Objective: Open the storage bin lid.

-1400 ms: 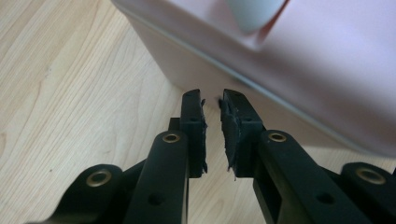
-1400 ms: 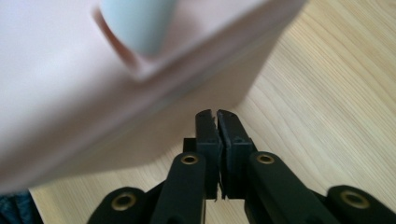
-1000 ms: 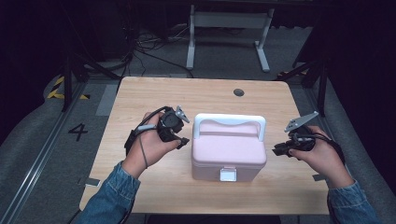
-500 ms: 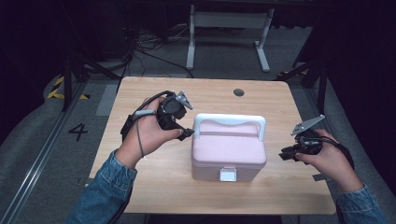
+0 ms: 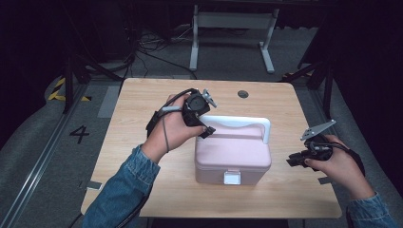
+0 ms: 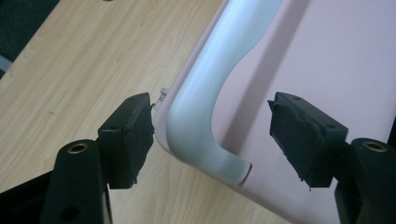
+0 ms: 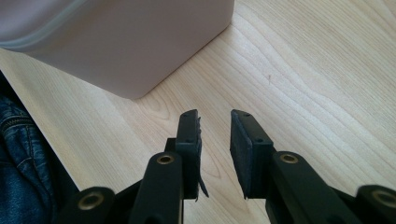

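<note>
A wooden table [image 5: 142, 109] is carrying a pink box [image 5: 233, 156] near its front edge. The box looks rigid, smooth and light; its white handle [image 6: 205, 93] offers the best hold, where the left gripper [image 6: 212, 135] is spreading wide. The right gripper [image 7: 215, 140], narrowly parted, is holding nothing.

I see a pale pink box [image 5: 233, 159] with a white handle [image 5: 237, 122] and a small white latch [image 5: 232, 177] on its front. My left gripper [image 6: 212, 140] is black, its pads matte (brass-coloured rivets show on the arms), and my right gripper [image 7: 215, 140] is the same black with a grey plate on top. The table [image 5: 142, 104] is light wood with a fine streaked grain and one dark round hole [image 5: 243, 94]. Both sleeves [image 5: 123, 190] are blue denim. The floor [image 5: 43, 156] is grey with a dark "4" painted on it.
</note>
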